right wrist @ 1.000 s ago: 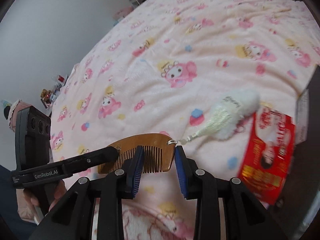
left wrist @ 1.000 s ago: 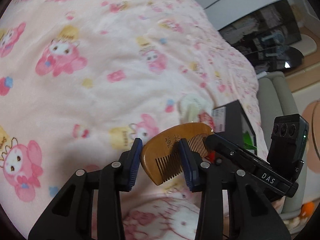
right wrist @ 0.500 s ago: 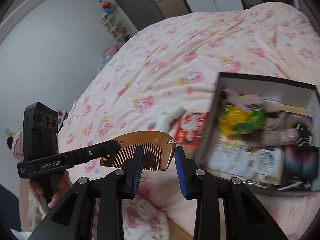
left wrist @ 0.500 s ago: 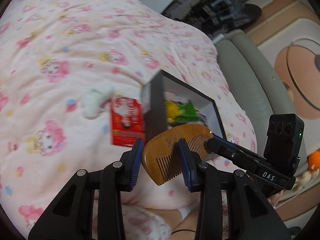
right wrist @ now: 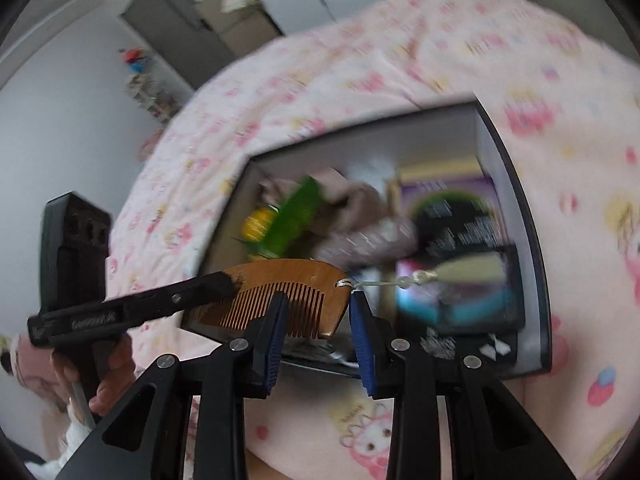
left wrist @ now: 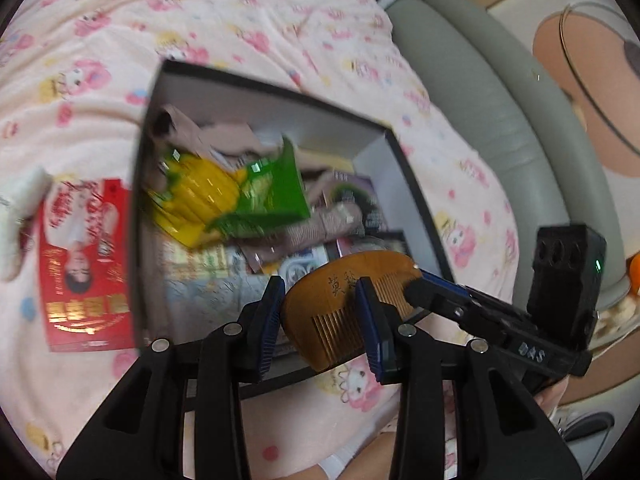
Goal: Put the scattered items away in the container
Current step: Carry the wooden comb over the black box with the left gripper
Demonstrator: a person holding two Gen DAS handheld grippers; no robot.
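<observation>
Left wrist view: at the far left a white fluffy thing (left wrist: 24, 200) lies on the pink cartoon-print bedspread (left wrist: 280, 20). Just beside it lies a red packet (left wrist: 84, 264), flat against the outer left wall of the open dark box (left wrist: 412, 184). The box sits on the bedspread and is already crowded: a yellow-and-green packet (left wrist: 240, 196) lies on top at the left, with brownish cloth and printed cards to its right, all blurred. The wooden comb (left wrist: 336, 292) hangs over the box's near right corner, clear of the contents. The left tongs (left wrist: 320, 312) stand at a middling gap with the comb's rounded end caught between them; the left pad is against the comb's back and the right finger crosses its teeth. The right tongs (left wrist: 416, 292) reach in from the right, their tip closed over the comb's far toothed end. Further right is a grey sofa (left wrist: 500, 92).

Right wrist view: on the left a hand (right wrist: 112, 376) holds the left tongs (right wrist: 228, 282), whose tip nips the comb's (right wrist: 288, 280) left end. The right tongs (right wrist: 318, 320) bracket its other end. From that end a cord runs right to a pale tassel (right wrist: 460, 276), blurred, hanging over the box (right wrist: 536, 280).
</observation>
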